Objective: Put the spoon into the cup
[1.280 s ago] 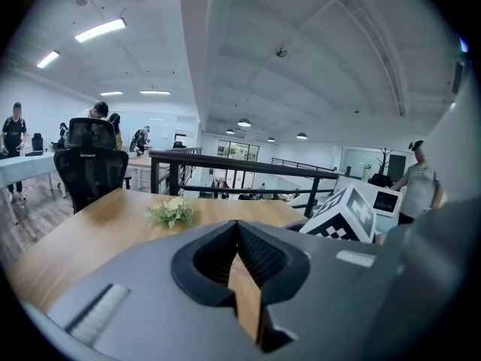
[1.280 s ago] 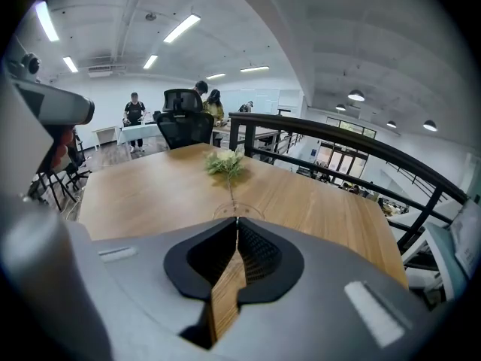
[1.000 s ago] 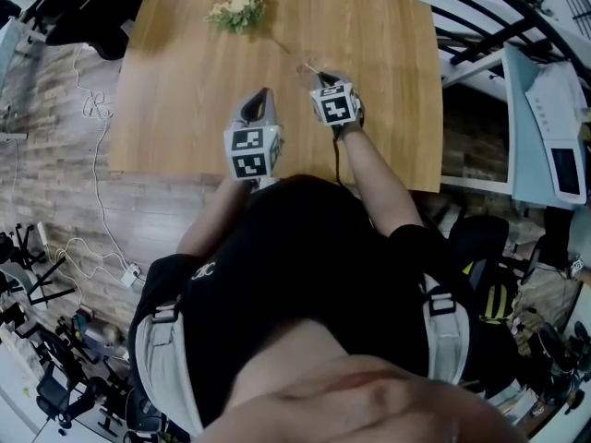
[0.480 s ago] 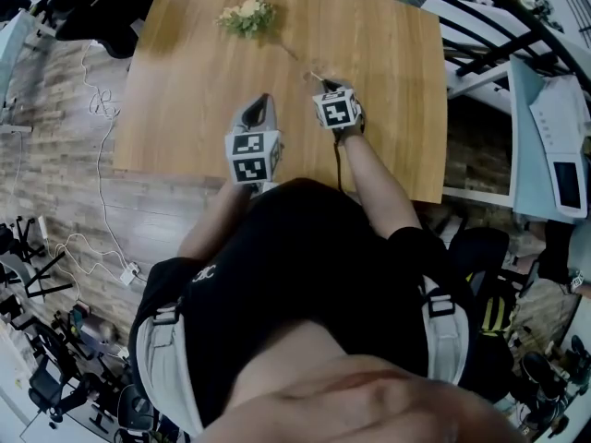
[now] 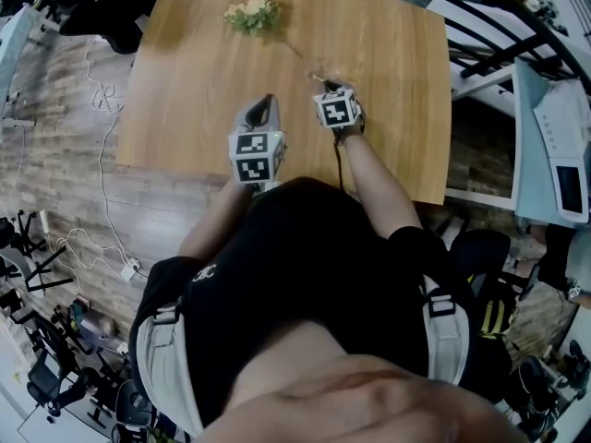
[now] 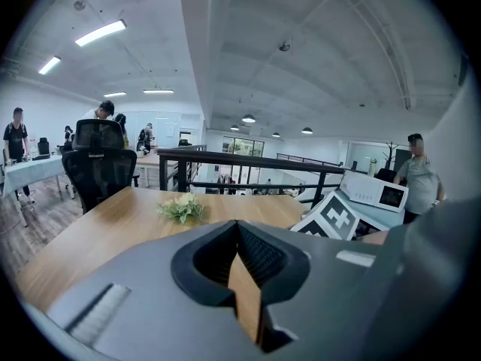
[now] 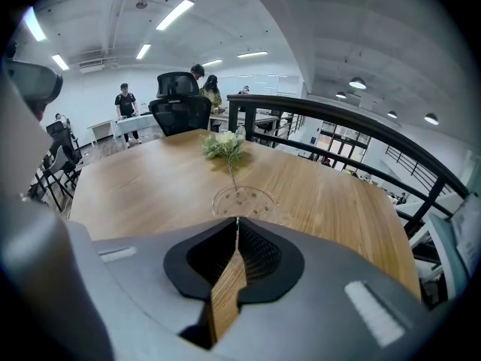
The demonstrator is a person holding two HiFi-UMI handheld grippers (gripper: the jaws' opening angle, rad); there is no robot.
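Head view, left gripper (image 5: 265,101) and right gripper (image 5: 325,85) mid-frame, jaws pressed together, black-and-white square markers on cubes, clear cup (image 7: 244,200) just beyond right gripper, flower sprig (image 5: 251,12) top centre, wooden table (image 5: 189,90).

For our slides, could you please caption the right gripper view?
Shut, empty right gripper facing a clear cup and flower sprig.

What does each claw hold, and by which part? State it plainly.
Nothing is held. The left claw and the right claw are both shut with nothing between the jaws. The clear cup stands just beyond the right claw, ungripped.
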